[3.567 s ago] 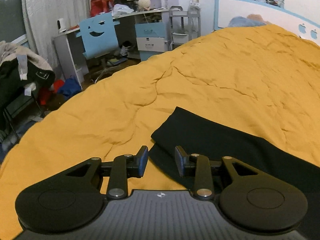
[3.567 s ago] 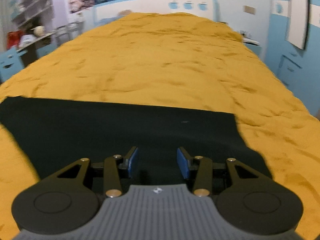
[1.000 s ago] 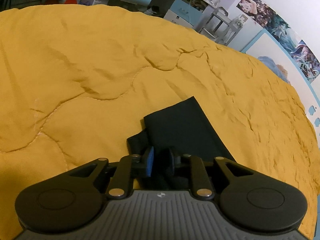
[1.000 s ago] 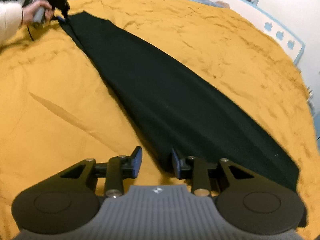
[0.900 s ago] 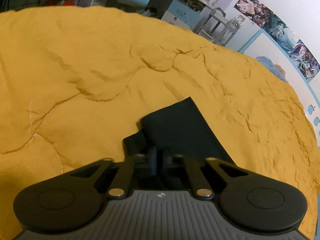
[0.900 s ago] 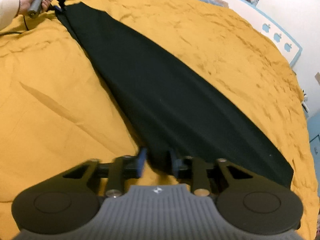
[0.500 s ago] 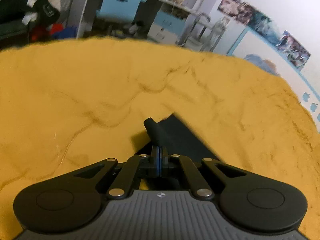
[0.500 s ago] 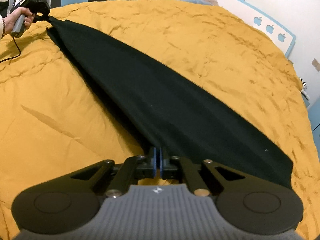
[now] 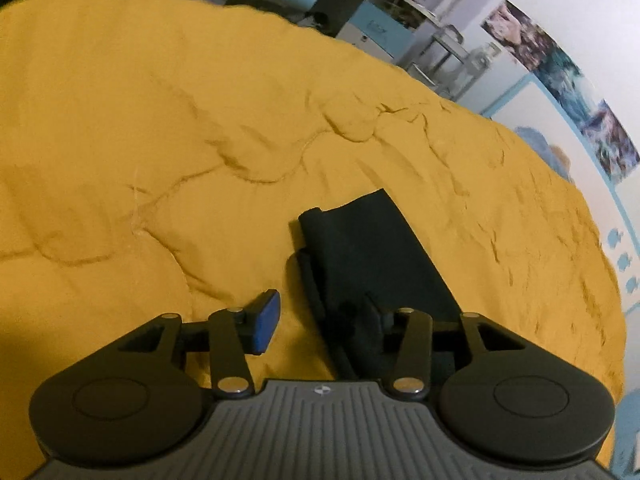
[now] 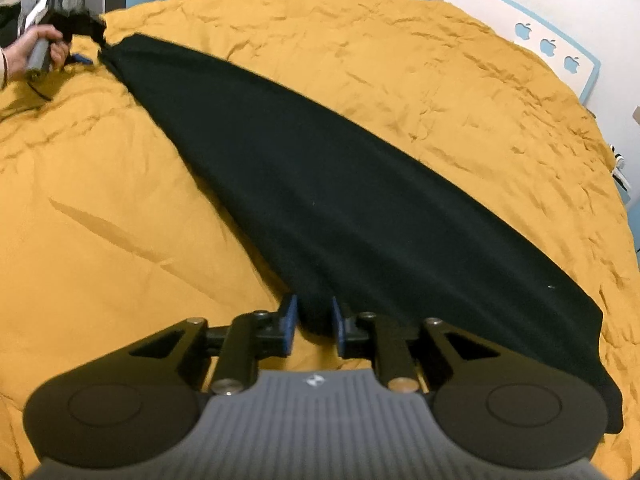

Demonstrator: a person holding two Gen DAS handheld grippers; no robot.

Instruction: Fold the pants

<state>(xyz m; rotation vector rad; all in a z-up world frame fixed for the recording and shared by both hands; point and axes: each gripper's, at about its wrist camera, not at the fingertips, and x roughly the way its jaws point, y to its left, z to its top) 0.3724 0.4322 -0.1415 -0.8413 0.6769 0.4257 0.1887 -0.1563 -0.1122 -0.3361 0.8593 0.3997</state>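
Black pants (image 10: 340, 200) lie stretched in a long band across the yellow bedspread (image 10: 120, 220). In the left wrist view the cuff end (image 9: 360, 248) lies bunched just ahead of my left gripper (image 9: 320, 320), which is open, with the cloth between its fingers and draped by the right finger. My right gripper (image 10: 312, 324) is open a little with the near edge of the pants between its pads. The left gripper (image 10: 76, 38) also shows far left in the right wrist view, at the pants' far end.
The bedspread (image 9: 160, 160) is wrinkled and fills both views. A desk, blue chair and shelves (image 9: 360, 12) stand beyond the bed's far side. A white and blue headboard (image 10: 552, 44) with apple cut-outs runs along the wall.
Both grippers were shut on the pants half a second ago and now stand open. The cuff has dropped back onto the bedspread, and the pants lie flatter.
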